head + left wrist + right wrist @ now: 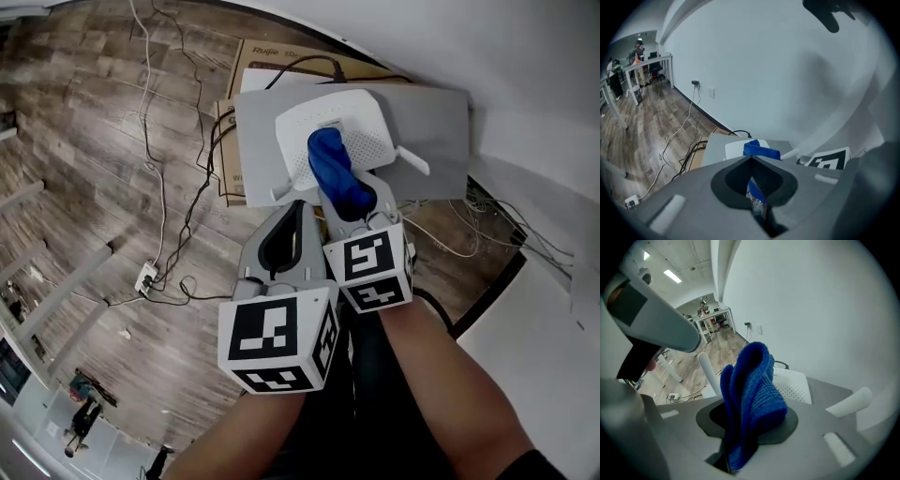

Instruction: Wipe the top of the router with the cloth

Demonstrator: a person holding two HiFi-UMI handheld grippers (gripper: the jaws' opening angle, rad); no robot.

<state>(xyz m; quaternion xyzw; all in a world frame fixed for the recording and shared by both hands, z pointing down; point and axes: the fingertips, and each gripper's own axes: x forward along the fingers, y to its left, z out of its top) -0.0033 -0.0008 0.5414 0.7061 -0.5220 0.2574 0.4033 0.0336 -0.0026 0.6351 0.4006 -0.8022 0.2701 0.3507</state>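
Cloth, blue and knitted in fine ribs, is hanging folded into a thick roll. Its long axis is running away from the person toward the wall, and its far end is reaching over the top of the router. The right gripper is pinching the near end between its jaws. The router, smooth white plastic with rounded corners and small vent dots, is sitting on a flat grey board. The left gripper is hovering just beside, its jaws pressed together.
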